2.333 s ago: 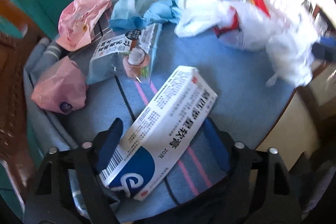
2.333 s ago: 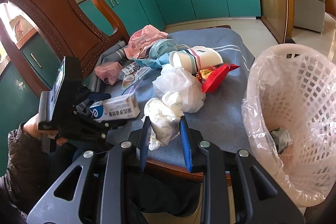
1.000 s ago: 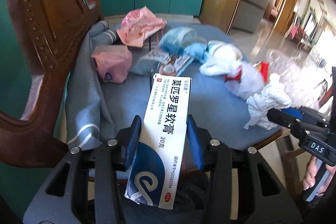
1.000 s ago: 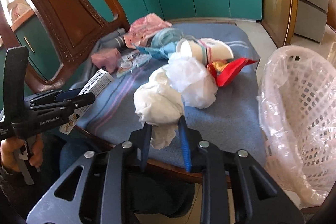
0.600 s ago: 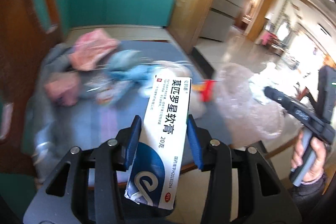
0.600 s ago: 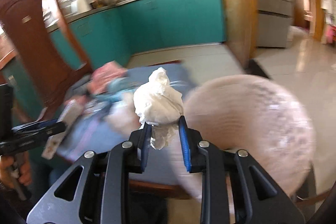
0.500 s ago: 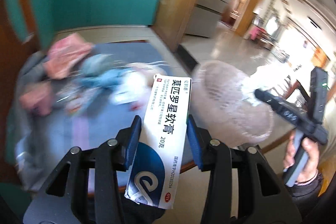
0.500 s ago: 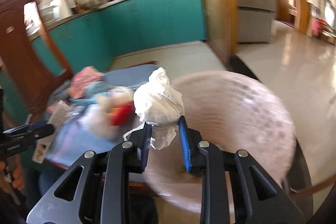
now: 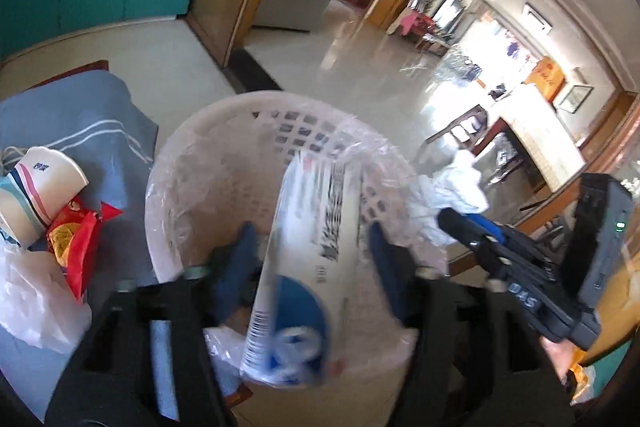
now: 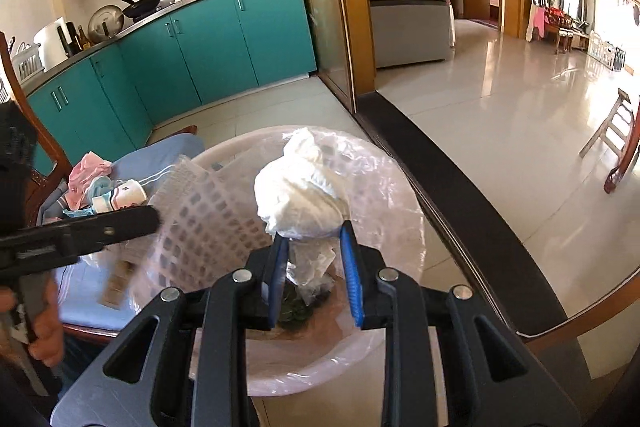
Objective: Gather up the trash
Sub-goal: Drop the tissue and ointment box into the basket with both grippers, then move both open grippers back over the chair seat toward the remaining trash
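My left gripper (image 9: 310,239) is open over the white lattice trash basket (image 9: 224,131), lined with clear plastic. The white and blue medicine box (image 9: 304,267) is blurred between the spread jaws, loose from them. My right gripper (image 10: 314,235) is shut on a crumpled white tissue wad (image 10: 300,187) and holds it above the same basket (image 10: 384,187). Dark green trash (image 10: 294,311) lies at the basket's bottom. The right gripper with the tissue (image 9: 452,187) also shows in the left wrist view, at the basket's right rim.
A chair seat under a blue-grey cloth (image 9: 80,115) stands left of the basket, holding a paper cup (image 9: 40,183), a red wrapper (image 9: 80,239) and a white plastic bag (image 9: 36,307). Pink and blue trash (image 10: 90,179) lies farther back. Teal cabinets (image 10: 200,39) stand behind.
Both grippers swung from the chair seat to above the basket. My left jaws spread and the medicine box came loose between them. The right gripper still holds the tissue.
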A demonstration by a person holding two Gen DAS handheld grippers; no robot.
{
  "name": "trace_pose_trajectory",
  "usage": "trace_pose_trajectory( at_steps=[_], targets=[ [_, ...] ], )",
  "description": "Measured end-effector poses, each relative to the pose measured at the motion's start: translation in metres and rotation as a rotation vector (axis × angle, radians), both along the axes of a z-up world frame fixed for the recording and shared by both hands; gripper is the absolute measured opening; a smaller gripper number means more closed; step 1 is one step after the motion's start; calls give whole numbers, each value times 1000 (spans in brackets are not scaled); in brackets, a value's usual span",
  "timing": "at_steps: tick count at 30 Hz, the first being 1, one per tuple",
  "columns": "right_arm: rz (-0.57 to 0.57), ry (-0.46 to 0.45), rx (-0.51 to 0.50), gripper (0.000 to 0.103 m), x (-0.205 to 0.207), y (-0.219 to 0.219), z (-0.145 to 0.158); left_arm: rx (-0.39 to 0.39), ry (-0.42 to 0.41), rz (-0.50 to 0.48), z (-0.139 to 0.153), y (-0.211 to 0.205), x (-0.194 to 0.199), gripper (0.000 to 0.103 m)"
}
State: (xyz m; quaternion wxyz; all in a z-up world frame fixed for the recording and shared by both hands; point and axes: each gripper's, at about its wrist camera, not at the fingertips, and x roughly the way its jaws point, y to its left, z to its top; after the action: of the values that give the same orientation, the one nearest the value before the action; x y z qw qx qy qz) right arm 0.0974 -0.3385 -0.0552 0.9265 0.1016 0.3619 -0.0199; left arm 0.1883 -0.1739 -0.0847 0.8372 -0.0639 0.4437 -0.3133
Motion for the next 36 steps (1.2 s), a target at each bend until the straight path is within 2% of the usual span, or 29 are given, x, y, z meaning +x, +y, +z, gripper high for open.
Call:
trace_pose_trajectory(
  at_steps=[2,6,9,11,12,17,20,26,36],
  targets=[
    [3,6,8,27,2,-1,-3,17,-17,14,0,3,-2,77],
    [12,27,22,31,11,7,-9,67,-88,102,12,33,-11,83],
    [27,29,29,43,17,18,-10,110,-153,219,23,69,-22,87],
    [37,17,31,56,19,24,-8,132,-175,290,26,89,-24,90],
    [43,13,31,58,20,28,-7,148,-184,339,28,102,-27,91],
    [95,13,33,62,30,53,-4,191,-203,507,32,146,-31,93],
    [124,-2,35,66,30,66,3,212,-179,576,26,167,-33,93],
    [159,-15,18,70,22,83,10,183,-106,628,14,192,-35,93],
    [172,-7,17,70,16,92,12,230,-49,615,-7,186,-33,94]
  ],
)
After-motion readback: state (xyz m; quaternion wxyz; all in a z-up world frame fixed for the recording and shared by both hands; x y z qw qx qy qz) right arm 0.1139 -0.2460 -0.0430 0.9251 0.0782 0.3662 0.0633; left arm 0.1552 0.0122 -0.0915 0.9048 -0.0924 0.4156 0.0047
